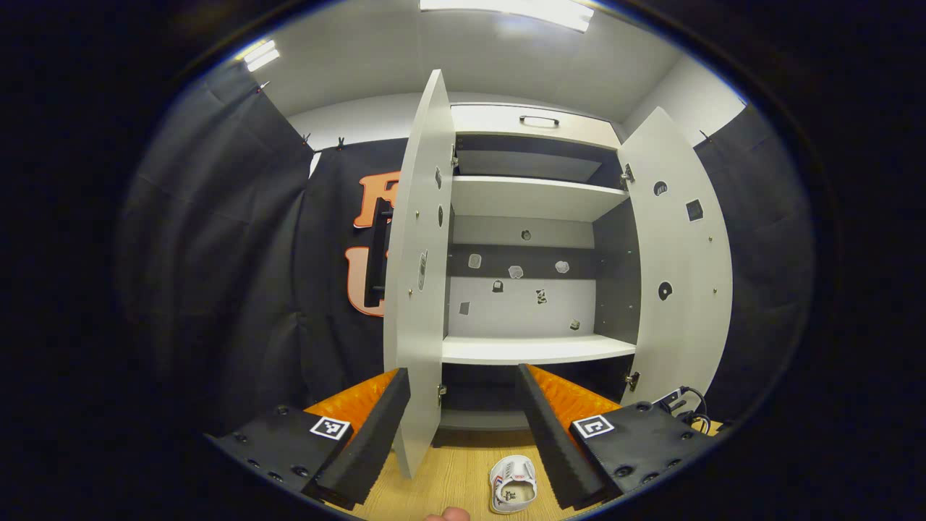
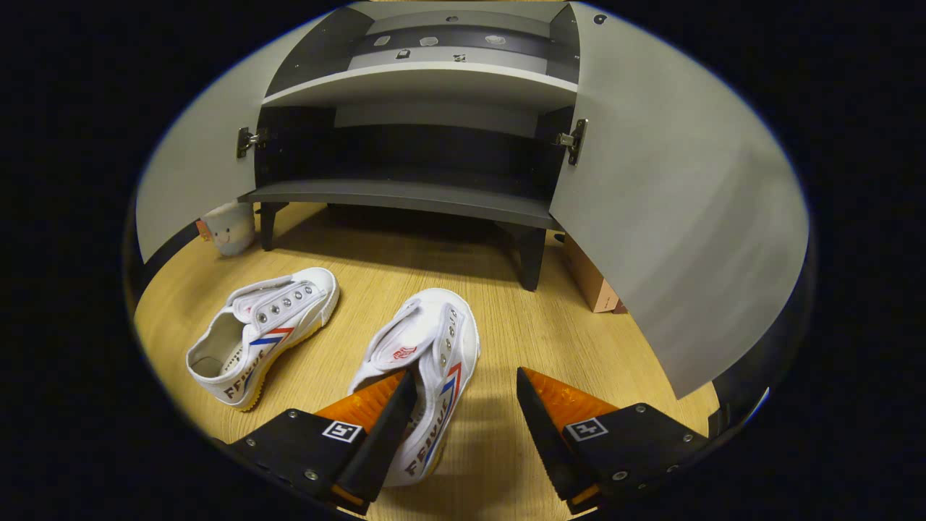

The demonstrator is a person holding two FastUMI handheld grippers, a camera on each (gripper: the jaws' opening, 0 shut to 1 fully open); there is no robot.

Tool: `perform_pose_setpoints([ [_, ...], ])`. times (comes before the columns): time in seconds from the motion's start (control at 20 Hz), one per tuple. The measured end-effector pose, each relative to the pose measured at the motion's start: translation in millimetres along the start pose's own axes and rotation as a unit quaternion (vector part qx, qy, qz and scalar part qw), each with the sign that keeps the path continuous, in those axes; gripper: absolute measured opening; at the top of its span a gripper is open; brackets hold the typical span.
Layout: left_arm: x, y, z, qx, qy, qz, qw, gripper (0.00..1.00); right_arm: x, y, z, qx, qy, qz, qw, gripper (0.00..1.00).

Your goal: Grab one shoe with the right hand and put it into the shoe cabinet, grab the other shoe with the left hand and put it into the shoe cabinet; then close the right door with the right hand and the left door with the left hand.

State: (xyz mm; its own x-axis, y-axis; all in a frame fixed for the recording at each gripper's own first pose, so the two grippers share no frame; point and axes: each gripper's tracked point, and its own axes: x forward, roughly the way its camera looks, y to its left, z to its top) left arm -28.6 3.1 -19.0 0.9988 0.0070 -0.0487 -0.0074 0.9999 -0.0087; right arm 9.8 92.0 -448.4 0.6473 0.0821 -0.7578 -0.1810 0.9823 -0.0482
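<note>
Below the open shoe cabinet (image 2: 405,195), right hand-held gripper (image 2: 463,394) gapes over one shoe (image 2: 427,362)

Two white canvas shoes with red and blue side stripes lie on the wooden floor before the cabinet, toes pointing towards it. Left shoe (image 2: 262,334): upright on its sole, opening showing. Right shoe (image 2: 425,369): tipped onto its side, tongue loose. Shoe cabinet (image 1: 532,268): pale shelves, dark interior, short dark legs. Left door (image 1: 419,282) and right door (image 1: 680,260) stand wide open; the shelves are bare.
</note>
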Motion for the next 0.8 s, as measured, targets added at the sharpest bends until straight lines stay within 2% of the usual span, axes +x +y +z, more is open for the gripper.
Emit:
perform_pose_setpoints([
  [0.2, 1.1, 2.9, -4.7, -0.001, 0.007, 0.006, 1.0, 0.96, 19.6, 7.1, -1.7, 0.003, 0.012, 0.026, 1.0, 0.78],
  [0.3, 0.9, 5.0, -6.1, -0.001, 0.01, 0.01, 1.0, 0.96, 25.5, 11.3, -1.3, 0.017, 0.015, 0.034, 0.999, 0.69],
  [0.45, 0.9, 5.9, -3.8, 0.003, 0.006, 0.013, 1.0, 0.94, 31.8, 13.1, -5.9, 0.036, 0.02, 0.028, 0.999, 0.43],
  [0.5, 1.9, 6.4, -3.4, 0.005, 0.006, 0.015, 1.0, 0.98, 33.7, 12.2, -7.0, 0.036, 0.017, 0.021, 0.999, 0.39],
  [0.6, 2.8, 5.5, -4.0, 0.006, 0.006, 0.015, 1.0, 0.94, 38.6, 3.4, -10.4, 0.03, 0.015, -0.001, 0.999, 0.24],
  [0.65, 2.2, 4.5, -5.4, 0.004, 0.007, 0.013, 1.0, 0.94, 38.0, 1.4, -8.8, 0.033, 0.011, 0.001, 0.999, 0.08],
  [0.7, 3.8, 3.6, -6.4, 0.002, 0.008, 0.012, 1.0, 0.96, 35.3, -0.1, -5.1, 0.041, 0.01, 0.003, 0.999, 0.03],
  [0.8, 4.6, 0.3, -8.3, -0.001, 0.009, 0.008, 1.0, 0.94, 27.4, -2.6, -3.9, 0.05, 0.014, 0.007, 0.999, 0.01],
])
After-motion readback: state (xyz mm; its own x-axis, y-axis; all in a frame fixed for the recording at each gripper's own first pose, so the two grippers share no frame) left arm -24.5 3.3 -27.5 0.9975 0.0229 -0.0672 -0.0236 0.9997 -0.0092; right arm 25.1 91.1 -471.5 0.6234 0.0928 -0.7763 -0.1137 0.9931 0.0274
